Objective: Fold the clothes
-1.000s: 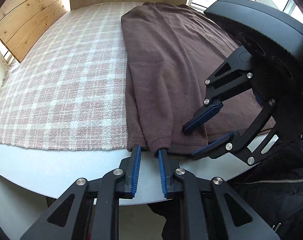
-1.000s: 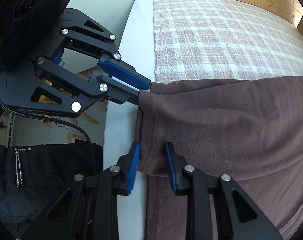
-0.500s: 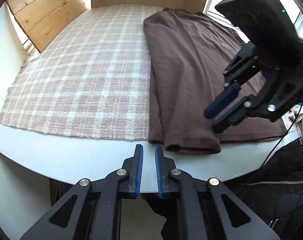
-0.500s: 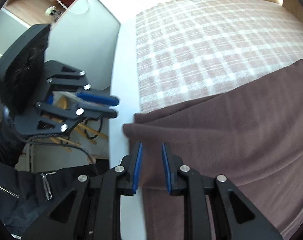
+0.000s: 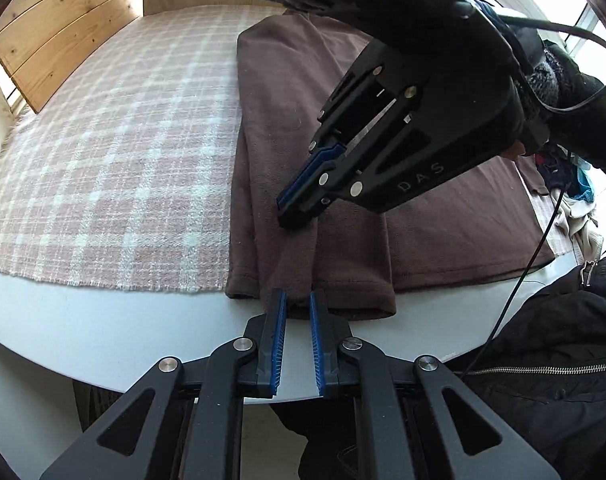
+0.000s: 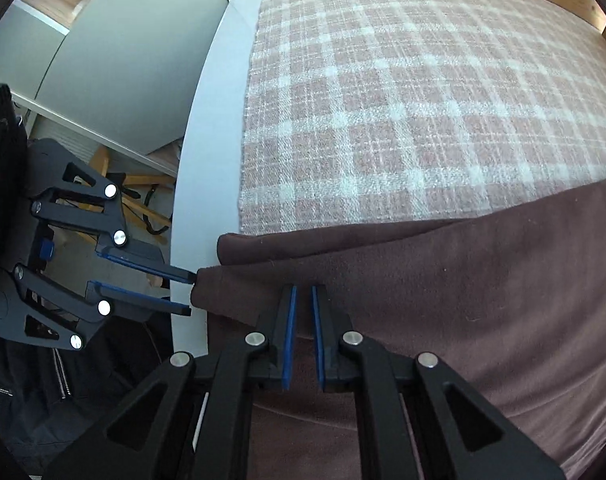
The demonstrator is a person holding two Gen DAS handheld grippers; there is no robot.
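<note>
A brown fleece garment (image 5: 343, 120) lies flat on the plaid blanket (image 5: 123, 140), one sleeve folded lengthwise over the body. Its cuff (image 5: 351, 300) reaches the white table's near edge. My left gripper (image 5: 297, 296) points down at that cuff with a narrow slit between its pads. The hem line runs undisturbed past the tips. From the right wrist, the left gripper (image 6: 189, 295) just touches the cuff's end (image 6: 223, 292). My right gripper (image 6: 303, 290) (image 5: 295, 220) rests its tips on the sleeve farther in. Its jaws are closing and almost together, with no fold showing between them.
The white table (image 5: 103, 320) curves along the front, and its bare rim (image 6: 207, 140) runs beside the blanket (image 6: 403, 100). Wooden panels (image 5: 63, 40) back the far side. A person's black jacket (image 5: 543, 360) and a cable (image 5: 535, 248) are at the right, with loose clothes (image 5: 579, 208) beyond.
The left gripper held the cuff, pulled back off it, and has now returned to its edge. The right gripper left the hem, moved inward onto the sleeve, and its jaws narrowed.
</note>
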